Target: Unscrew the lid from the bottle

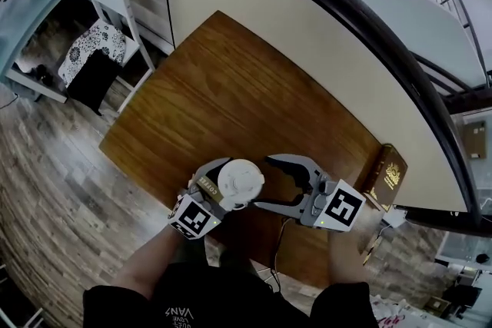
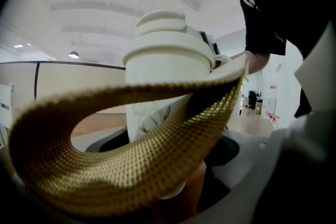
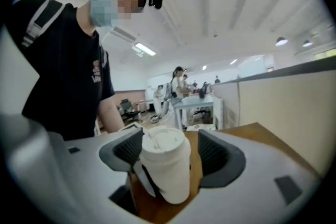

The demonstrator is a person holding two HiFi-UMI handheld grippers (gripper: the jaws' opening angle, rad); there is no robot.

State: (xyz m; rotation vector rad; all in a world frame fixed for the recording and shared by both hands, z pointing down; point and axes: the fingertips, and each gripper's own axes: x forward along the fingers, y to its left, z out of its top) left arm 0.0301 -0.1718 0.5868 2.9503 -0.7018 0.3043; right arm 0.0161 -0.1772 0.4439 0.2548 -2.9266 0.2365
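— Where's the bottle [image 3: 168, 173]?

— Over the near edge of the desk [image 1: 231, 88], clamped in the left hand-held gripper [image 1: 217, 183], whose jaws are closed on its white body. Its woven strap [image 2: 157, 160] loops in front of that gripper's camera.

— And the lid [image 1: 241, 180]?

— On the bottle, at the top.

— The right hand-held gripper [image 1: 270, 182]?

— Spread wide, holding nothing. The lid sits between its pads: one is just beside it, the other stands clear.

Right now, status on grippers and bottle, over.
Left gripper shut on bottle. Right gripper open, straddling lid, not clamped. Lid on. Woven strap loops below lid, not blocking.
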